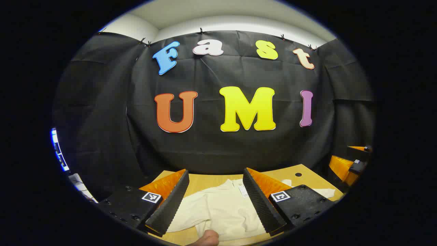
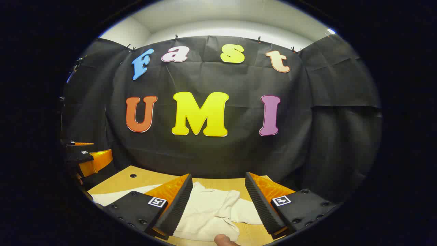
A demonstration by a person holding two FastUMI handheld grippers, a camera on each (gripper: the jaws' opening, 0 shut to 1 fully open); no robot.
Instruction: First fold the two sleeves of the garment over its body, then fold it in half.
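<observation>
A cream-white garment (image 1: 218, 212) lies spread on the wooden table (image 1: 307, 172), collar toward the far wall. My left gripper (image 1: 215, 200) hovers open above its upper body, nothing between the fingers. In the right gripper view the garment (image 2: 211, 213) shows a rumpled sleeve bunched up, and my right gripper (image 2: 216, 203) is open over it, holding nothing. The right gripper (image 1: 351, 162) appears far right in the left gripper view; the left gripper (image 2: 87, 159) appears far left in the right gripper view. A fingertip (image 1: 208, 238) pokes in at the bottom edge.
The table (image 2: 112, 182) has a small dark hole (image 2: 132, 175) near its far edge and ends close to the black cloth wall. A lit screen (image 1: 58, 150) stands at the far left. A fingertip (image 2: 223, 240) shows at the bottom of the right gripper view.
</observation>
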